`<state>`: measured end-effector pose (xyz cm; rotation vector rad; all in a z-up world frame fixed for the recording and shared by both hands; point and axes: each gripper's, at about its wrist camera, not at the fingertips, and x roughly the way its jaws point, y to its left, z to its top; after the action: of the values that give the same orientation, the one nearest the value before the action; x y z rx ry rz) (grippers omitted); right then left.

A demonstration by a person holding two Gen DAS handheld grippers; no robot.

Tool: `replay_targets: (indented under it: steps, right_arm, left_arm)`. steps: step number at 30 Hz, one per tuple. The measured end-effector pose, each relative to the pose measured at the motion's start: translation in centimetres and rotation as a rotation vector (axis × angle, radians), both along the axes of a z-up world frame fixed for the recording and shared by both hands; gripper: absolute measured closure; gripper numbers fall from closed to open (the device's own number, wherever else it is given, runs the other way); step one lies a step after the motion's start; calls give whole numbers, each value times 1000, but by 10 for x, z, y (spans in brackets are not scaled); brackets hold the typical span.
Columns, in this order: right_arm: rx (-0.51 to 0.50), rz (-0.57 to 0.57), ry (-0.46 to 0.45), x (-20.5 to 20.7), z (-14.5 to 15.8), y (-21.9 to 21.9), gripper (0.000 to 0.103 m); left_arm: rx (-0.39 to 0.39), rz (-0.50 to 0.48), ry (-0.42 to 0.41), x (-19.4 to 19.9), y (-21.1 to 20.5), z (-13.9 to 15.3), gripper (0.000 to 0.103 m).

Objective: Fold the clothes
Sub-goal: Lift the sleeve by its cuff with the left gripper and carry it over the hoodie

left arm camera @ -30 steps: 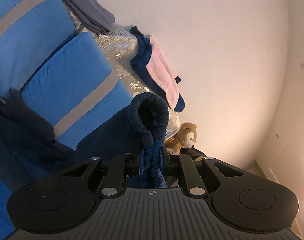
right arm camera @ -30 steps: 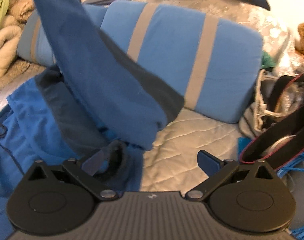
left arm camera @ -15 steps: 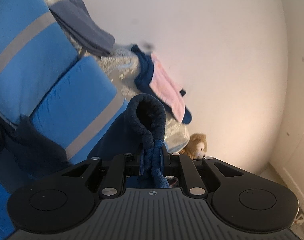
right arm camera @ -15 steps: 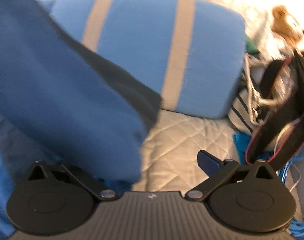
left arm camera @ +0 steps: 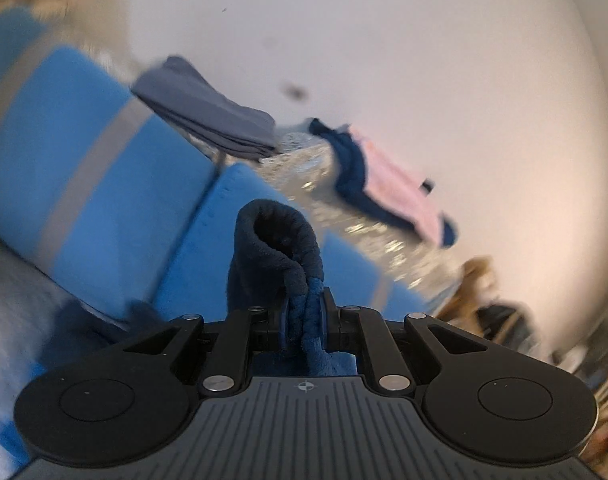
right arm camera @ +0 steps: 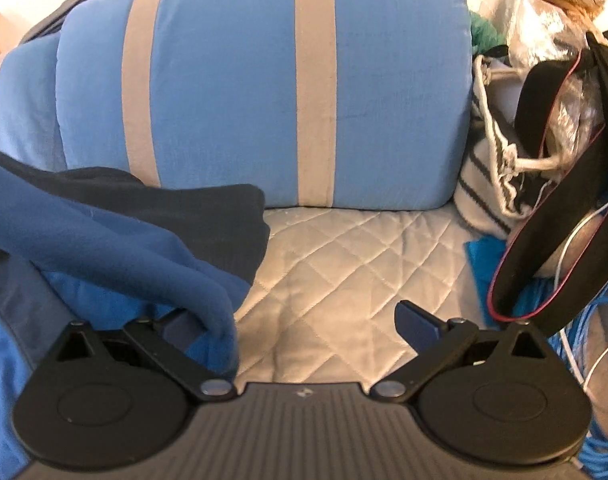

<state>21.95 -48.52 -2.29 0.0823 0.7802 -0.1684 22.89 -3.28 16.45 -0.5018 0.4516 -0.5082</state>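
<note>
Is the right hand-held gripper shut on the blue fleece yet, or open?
Open. The right hand-held gripper has its fingers spread wide; the blue fleece only drapes over one finger, with bare quilted cover in the gap.

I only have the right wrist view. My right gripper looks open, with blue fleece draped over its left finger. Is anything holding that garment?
Observer: Yes. The left gripper is shut on a bunched edge of the blue fleece garment.
Operator: What's ahead of that gripper?
Observer: A folded grey garment on top of the blue cushions.
Operator: Anything else up there?
Observer: A pink and navy cloth, lying apart from the grey one.
</note>
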Motion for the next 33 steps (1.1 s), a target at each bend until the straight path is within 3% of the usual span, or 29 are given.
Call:
replay_targets:
  steps: [3,8,13,19,24,29,33]
  right_arm:
    - [-34,2,10,1,-1,0,0]
    - [-36,-16,8,2,-4,-2,0]
    - [-33,-10,3,-1,-9,0,0]
    - [-27,74,-17,-13,-15,-3,0]
    - [40,123,-7,-29,-25,-10,0]
    - [42,205,-4,-37,-38,7,0]
    - [58,172,-13,-28,-51,20,0]
  left_arm:
    - [55,6,-16,-2,-3,-1,89]
    - [72,1,-17,-3,-5,-2,89]
    - [35,12,-11,-7,0,-2,89]
    - [-9,20,10,-6,4,-2,89]
    - [-32,20,16,-2,4,-3,89]
    - [-57,11,20,0,1,-1,89]
    - [-64,8,27,0,1,0,89]
